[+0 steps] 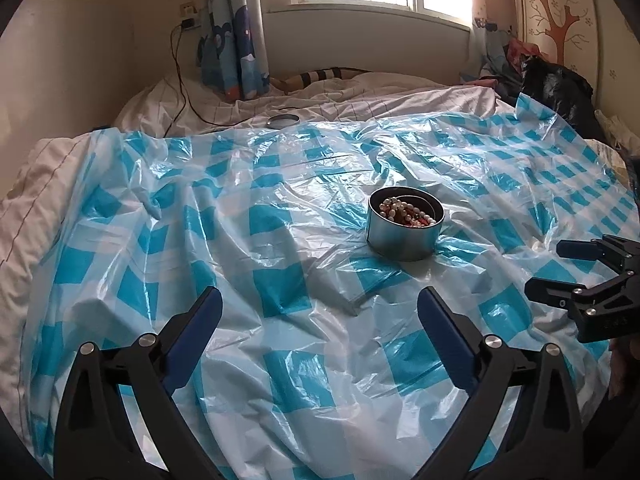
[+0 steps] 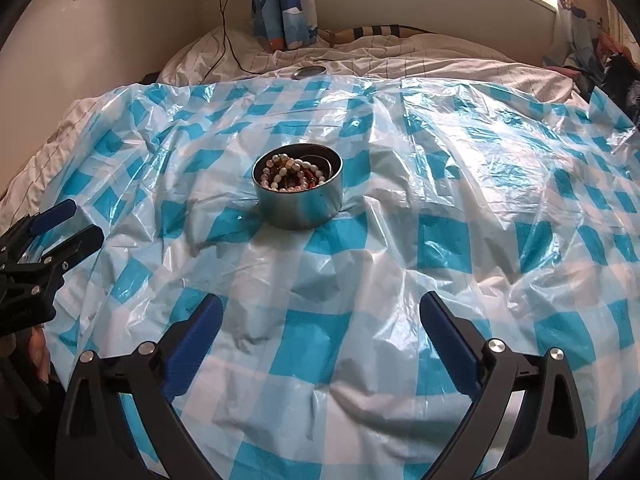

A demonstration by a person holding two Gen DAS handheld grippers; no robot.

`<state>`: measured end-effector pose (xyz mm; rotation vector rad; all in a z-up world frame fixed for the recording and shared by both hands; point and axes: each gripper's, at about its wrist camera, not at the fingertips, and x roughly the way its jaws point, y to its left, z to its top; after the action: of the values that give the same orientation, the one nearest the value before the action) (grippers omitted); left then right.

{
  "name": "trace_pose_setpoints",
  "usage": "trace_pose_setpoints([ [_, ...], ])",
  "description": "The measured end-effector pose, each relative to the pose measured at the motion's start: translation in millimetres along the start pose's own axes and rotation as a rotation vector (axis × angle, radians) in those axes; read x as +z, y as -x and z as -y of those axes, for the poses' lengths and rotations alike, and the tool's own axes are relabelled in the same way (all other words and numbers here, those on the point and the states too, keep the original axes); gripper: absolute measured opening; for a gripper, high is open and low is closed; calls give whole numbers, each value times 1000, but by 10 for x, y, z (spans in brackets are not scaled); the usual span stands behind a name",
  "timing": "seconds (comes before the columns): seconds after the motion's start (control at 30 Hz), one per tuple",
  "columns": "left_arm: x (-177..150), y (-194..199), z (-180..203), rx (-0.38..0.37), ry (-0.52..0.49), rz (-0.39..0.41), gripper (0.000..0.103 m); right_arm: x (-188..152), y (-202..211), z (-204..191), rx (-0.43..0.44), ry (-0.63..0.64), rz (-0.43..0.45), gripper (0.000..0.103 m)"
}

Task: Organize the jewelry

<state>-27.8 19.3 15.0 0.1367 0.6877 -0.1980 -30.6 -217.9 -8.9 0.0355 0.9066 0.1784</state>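
Note:
A round metal tin (image 1: pixel 405 236) (image 2: pixel 298 204) stands on the blue-and-white checked plastic sheet (image 1: pixel 280 280) (image 2: pixel 400 260) that covers the bed. Bead and pearl bracelets (image 1: pixel 408 213) (image 2: pixel 294 176), white, red and brown, fill it in a heap. My left gripper (image 1: pixel 320 300) is open over bare sheet, short of the tin and to its left, with nothing between its fingers. My right gripper (image 2: pixel 322 306) is open too, empty, nearer than the tin. Each gripper shows at the side of the other view: the right one (image 1: pixel 546 268), the left one (image 2: pixel 82 220).
The tin's flat round lid (image 1: pixel 283 120) (image 2: pixel 309 72) lies at the far edge of the sheet on the white duvet (image 1: pixel 360 96). A black charger cable (image 1: pixel 180 80) runs down the wall onto the bed. Curtains (image 1: pixel 234 32) hang behind; dark bags and clothes (image 1: pixel 556 84) pile at the far right.

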Motion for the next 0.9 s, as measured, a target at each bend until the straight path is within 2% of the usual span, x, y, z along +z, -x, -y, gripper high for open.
trace_pose_setpoints([
  [0.27, -19, -189, 56, -25, 14, -53, 95, -14, -120, 44, -29, -9, -19, 96],
  [0.57, -34, -443, 197, -37, -13, -111, 95, -45, -240, 50, -36, -6, -47, 96],
  [0.77, -67, -638, 187, -68, 22, -144, 95, -34, -297, 107, -45, -26, -52, 96],
  [0.9, -68, -775, 144, -90, 66, -178, 95, 9, -400, 197, -92, -57, -73, 96],
])
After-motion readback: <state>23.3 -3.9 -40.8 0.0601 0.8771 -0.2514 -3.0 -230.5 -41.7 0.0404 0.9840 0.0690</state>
